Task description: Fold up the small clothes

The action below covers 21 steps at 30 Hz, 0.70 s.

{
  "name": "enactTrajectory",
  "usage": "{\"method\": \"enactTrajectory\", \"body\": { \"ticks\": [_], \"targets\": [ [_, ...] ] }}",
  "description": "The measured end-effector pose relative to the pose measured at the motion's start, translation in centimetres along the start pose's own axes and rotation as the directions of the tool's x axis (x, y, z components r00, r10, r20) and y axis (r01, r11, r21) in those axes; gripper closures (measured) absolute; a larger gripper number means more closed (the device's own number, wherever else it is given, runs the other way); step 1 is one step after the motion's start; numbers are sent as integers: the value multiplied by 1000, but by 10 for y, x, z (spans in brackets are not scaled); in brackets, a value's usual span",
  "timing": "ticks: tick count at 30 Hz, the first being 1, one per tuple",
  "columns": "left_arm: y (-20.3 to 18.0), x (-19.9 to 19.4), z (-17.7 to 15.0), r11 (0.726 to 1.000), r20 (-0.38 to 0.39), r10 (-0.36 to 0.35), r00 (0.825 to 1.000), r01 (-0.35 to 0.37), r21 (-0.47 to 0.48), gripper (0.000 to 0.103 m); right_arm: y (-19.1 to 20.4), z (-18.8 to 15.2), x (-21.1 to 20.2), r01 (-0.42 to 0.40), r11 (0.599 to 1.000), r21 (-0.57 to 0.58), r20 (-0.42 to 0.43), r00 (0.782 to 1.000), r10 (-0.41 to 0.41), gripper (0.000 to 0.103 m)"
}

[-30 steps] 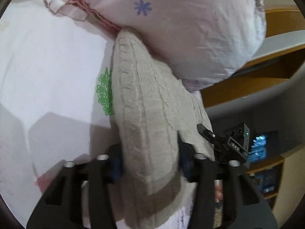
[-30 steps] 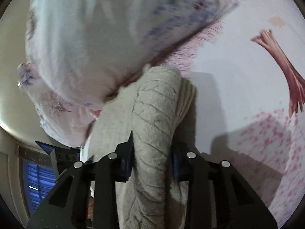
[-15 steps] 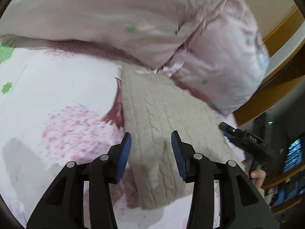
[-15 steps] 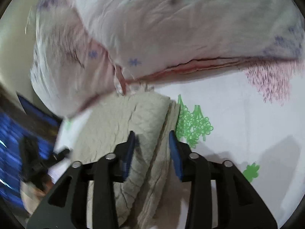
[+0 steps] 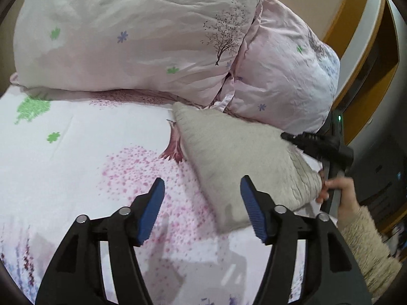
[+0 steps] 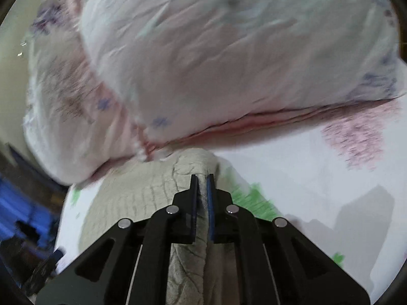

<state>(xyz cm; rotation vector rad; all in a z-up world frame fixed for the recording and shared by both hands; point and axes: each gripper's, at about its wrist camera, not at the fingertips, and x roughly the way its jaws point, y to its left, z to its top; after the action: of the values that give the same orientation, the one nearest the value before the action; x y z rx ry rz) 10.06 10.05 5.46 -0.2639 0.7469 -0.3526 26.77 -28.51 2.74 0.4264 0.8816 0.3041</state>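
A folded beige cable-knit sweater (image 5: 241, 157) lies on the floral bed sheet (image 5: 76, 152), its far corner against the pillows. My left gripper (image 5: 201, 208) is open and empty, raised above the sweater's near left edge. My right gripper (image 6: 202, 198) is shut on a fold of the sweater (image 6: 142, 198) near its far corner. In the left wrist view the right gripper (image 5: 318, 147) shows as a black body at the sweater's right edge, with the person's hand (image 5: 338, 190) below it.
Two pale pink floral pillows (image 5: 142, 40) (image 5: 285, 81) lie at the head of the bed, just beyond the sweater. A wooden headboard or shelf (image 5: 356, 25) and dark furniture stand at the right. The view from the right wrist is blurred.
My left gripper let go of the sweater, opened wide and pulled back. The sweater now lies flat by the pillows. My right gripper closed on a fold of it.
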Motion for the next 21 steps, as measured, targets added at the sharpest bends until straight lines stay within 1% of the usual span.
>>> {"method": "enactTrajectory", "body": {
  "ticks": [2,4,5,6,7,8,9,10,11,12,13,14,15,16,17,18,19,21],
  "targets": [
    [-2,-1,-7,1000,-6,27,1000,-27,9,32,-1,-2,3,68,998,-14,-9,998,-68,96],
    [-6,2,-15,998,-26,56,998,-55,25,21,-1,-8,0,64,998,-18,-23,998,-65,93],
    [-9,5,-20,995,-39,92,995,-91,40,19,0,-13,-11,64,998,-21,-8,998,-64,86],
    [-12,8,-24,990,-46,129,991,-127,55,13,1,-17,-23,71,997,-24,12,997,-71,67],
    [-14,11,-27,984,-52,170,984,-167,69,8,3,-23,-38,72,997,-30,35,997,-71,51],
    [-18,16,-31,970,-60,231,971,-225,87,6,4,-29,-52,66,997,-40,56,996,-64,23],
    [-20,19,-33,964,-71,256,964,-249,96,2,7,-36,-66,64,996,-56,80,995,-59,8],
    [-22,22,-35,958,-83,277,957,-269,104,1,11,-45,-79,71,995,-76,103,993,-63,2],
    [-24,25,-38,955,-95,287,953,-276,111,1,17,-61,-98,105,988,-112,132,987,-90,2],
    [-26,28,-40,956,-102,282,954,-270,111,1,22,-71,-106,140,981,-136,140,983,-121,2],
    [-27,30,-42,958,-108,276,955,-264,110,1,26,-80,-112,173,972,-157,135,979,-152,2],
    [-29,34,-44,959,-121,274,954,-261,112,1,30,-95,-118,216,957,-193,111,974,-198,2],
    [-30,37,-45,957,-128,278,952,-263,118,1,34,-107,-118,241,946,-215,82,970,-228,2],
    [-32,41,-47,954,-137,288,948,-272,126,1,35,-113,-117,239,945,-225,62,971,-230,2],
    [-34,46,-49,948,-153,306,940,-286,142,1,38,-124,-112,207,946,-248,22,978,-208,2],
    [-36,51,-51,940,-166,328,930,-302,161,1,42,-135,-104,192,944,-267,-15,979,-204,2],
    [-37,56,-54,931,-177,349,920,-319,177,1,44,-142,-97,201,939,-280,-29,976,-218,2],
    [-39,61,-58,926,-192,362,912,-329,185,1,52,-157,-82,244,915,-322,-36,962,-269,2]
  ]
}}
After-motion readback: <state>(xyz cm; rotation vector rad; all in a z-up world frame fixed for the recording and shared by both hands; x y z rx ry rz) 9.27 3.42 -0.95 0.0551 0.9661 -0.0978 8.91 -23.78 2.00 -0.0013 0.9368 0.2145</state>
